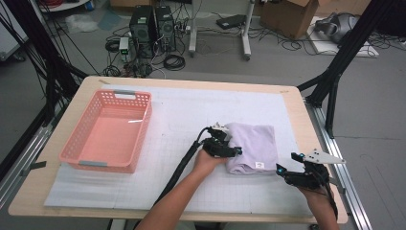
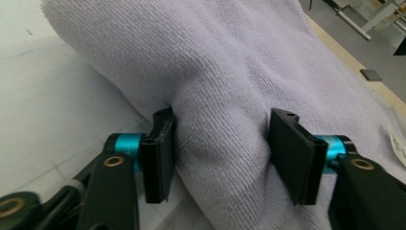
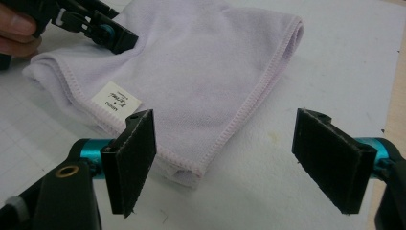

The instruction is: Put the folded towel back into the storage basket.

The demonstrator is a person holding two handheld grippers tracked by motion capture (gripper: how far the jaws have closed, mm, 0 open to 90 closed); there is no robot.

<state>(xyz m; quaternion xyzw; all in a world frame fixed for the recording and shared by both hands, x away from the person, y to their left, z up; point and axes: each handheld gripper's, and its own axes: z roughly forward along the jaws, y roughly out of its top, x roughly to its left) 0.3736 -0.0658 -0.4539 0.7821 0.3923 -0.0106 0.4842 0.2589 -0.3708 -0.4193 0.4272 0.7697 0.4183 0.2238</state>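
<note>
Folded lilac towel lies right of worktop centre; left gripper pinches a bunched fold at its left edge, right gripper hangs spread just off the near-right corner: deepen pinch through all layers before lifting.

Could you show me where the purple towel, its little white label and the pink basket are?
purple towel (image 1: 253, 143), high view, middle of the folded cloth.
white label (image 3: 116, 101), right gripper view, centre of the tag near the hem.
pink basket (image 1: 142, 127), high view, right side wall.
</note>
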